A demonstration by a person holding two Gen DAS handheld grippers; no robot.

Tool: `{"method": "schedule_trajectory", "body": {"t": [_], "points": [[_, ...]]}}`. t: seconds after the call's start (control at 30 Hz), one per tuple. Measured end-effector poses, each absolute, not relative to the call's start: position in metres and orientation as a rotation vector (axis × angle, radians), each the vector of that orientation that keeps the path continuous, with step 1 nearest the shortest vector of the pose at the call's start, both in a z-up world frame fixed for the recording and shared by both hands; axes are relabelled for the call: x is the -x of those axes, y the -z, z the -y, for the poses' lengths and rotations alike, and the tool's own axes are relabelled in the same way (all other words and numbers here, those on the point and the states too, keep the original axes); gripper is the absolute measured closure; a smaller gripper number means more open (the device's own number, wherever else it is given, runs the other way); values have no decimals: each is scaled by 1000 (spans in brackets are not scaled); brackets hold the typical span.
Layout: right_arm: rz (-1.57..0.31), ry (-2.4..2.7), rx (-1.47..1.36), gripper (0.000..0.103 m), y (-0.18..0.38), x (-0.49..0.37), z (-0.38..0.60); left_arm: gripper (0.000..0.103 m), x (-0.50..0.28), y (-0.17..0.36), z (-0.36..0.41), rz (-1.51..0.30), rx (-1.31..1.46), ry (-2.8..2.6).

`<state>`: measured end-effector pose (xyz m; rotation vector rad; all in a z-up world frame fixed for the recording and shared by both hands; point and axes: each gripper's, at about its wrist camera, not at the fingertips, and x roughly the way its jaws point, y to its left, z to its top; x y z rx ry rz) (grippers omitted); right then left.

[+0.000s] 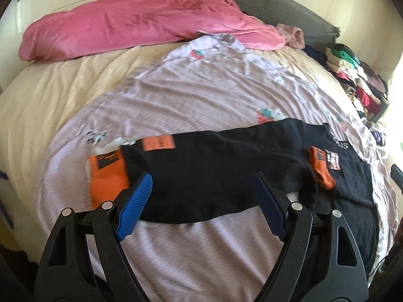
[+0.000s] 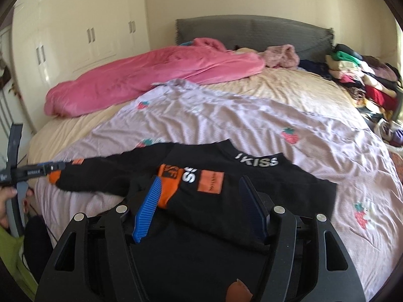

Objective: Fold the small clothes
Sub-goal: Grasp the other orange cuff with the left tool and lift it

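Jaws: I see both of mine spread apart with nothing between them; the left gripper hangs over one sleeve, the right gripper over the body.
Sweater: my black sweater lies on the lilac sheet near my edge of the bed.
Done: I judge one sleeve, with its orange cuff, is already laid across the chest.
Left: the other sleeve, ending in an orange cuff, lies stretched out to the side; I reckon it and the body fold remain.
Pile: folded clothes sit at the far right edge.
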<state>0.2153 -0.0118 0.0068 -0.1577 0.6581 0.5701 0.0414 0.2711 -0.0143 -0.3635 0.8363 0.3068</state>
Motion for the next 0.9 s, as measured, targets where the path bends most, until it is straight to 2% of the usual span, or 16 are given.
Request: {"method": "schedule_trajectory", "body": {"t": [0.77,0.9], "points": [[-729,-761,309,39,46,-199,-47,29,1,58,-346,-879,528,-467],[-752,-767,308,39,54,-200,-52,37,2,64,-353,-866,579,-470]]}}
